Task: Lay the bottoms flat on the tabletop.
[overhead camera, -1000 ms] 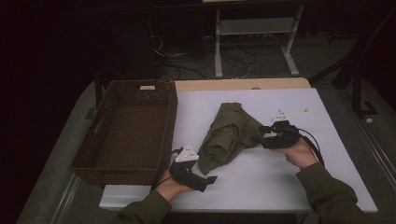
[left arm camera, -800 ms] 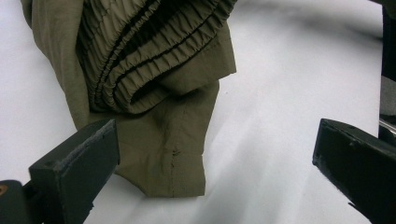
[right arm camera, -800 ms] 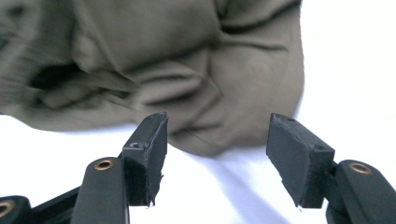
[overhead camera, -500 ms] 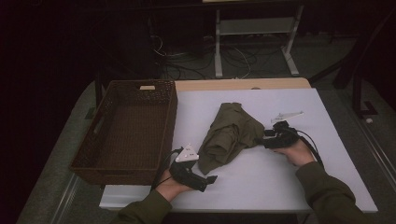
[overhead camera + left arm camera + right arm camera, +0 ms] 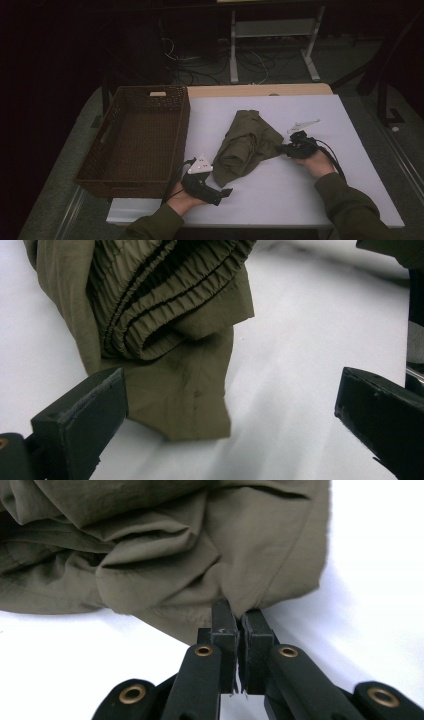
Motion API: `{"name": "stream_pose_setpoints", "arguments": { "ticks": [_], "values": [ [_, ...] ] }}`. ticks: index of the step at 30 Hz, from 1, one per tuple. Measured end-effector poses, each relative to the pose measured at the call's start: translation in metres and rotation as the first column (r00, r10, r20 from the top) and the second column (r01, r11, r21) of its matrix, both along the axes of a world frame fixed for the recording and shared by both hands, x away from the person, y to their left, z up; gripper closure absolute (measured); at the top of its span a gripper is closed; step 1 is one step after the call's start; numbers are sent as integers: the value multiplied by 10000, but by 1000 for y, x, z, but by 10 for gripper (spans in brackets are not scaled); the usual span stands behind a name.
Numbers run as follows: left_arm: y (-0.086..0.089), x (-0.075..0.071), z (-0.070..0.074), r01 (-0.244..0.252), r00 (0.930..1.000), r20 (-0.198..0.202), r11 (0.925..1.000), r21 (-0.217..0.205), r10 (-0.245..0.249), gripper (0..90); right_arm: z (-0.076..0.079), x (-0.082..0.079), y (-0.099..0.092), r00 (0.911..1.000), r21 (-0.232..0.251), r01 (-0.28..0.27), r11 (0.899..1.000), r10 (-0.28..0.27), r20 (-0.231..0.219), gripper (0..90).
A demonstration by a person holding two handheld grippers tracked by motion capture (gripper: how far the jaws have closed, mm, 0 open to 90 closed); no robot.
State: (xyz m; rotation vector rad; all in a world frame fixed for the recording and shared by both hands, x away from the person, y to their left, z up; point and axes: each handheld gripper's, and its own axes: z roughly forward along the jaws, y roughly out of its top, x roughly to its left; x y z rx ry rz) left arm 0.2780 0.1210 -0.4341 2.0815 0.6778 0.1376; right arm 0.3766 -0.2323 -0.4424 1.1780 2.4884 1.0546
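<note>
Mid-frame right: right hand-held gripper has just closed, pinching olive garment edge; left hand-held gripper spread at lower centre.

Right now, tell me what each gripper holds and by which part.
The right gripper is pinched shut on the edge of the crumpled olive-green fabric garment. The left gripper is open, holding nothing.

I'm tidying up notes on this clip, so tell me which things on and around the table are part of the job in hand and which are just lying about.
In the job:
olive garment
right gripper, shut on its edge
left gripper, open near its hem

Lying about:
wicker basket, nothing in it
white stand and cables behind the table
</note>
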Motion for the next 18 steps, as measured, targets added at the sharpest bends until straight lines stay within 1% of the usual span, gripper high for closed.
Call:
{"name": "stream_pose_setpoints", "arguments": {
  "ticks": [5, 12, 18],
  "values": [
    [0, 0, 0, -13, 10000, 2, 10000, -2, 13, 0, 6, -4, -11, 9998, 93, 208, 9997, -208, 38, 861],
    [0, 0, 0, -22, 10000, -4, 10000, -24, 22, 0, 12, -12, -21, 9993, -83, 366, 9993, -365, 90, 862],
    [0, 0, 0, -17, 10000, -7, 10000, -36, 17, 0, 12, -18, -30, 9984, -158, 572, 9982, -571, 51, 862]
  ]
}}
